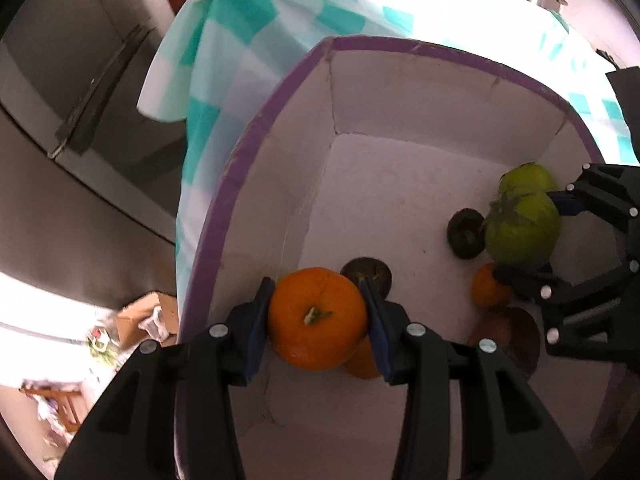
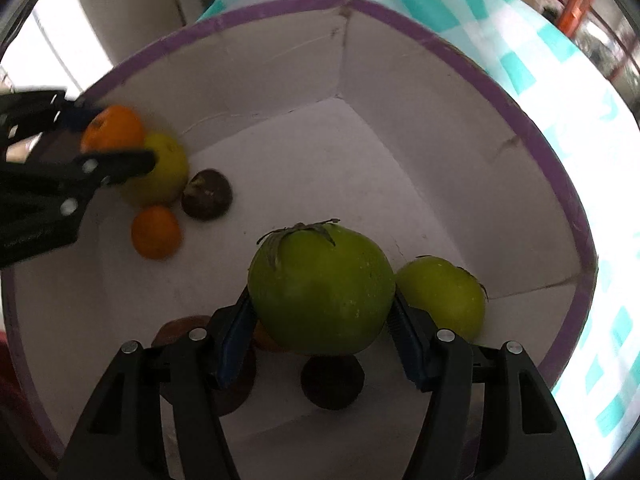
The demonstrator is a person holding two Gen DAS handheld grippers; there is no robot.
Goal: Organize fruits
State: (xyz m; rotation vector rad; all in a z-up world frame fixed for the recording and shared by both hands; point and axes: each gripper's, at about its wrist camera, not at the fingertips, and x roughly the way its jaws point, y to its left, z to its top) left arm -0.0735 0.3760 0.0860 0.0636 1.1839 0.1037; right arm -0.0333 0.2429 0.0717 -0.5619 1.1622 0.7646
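While both fruits hang above the floor of the purple-rimmed box (image 1: 256, 136), my left gripper (image 1: 318, 318) clamps an orange (image 1: 318, 318) near the box's left wall and my right gripper (image 2: 322, 312) clamps a green tomato (image 2: 322, 290) near its right side. Below lie a second green tomato (image 2: 442, 298), a small orange (image 2: 156, 232), a yellow-green fruit (image 2: 166, 178) and dark brown round fruits (image 2: 207, 195). Under the box, a teal-checked cloth (image 1: 224, 64) covers the tabletop.
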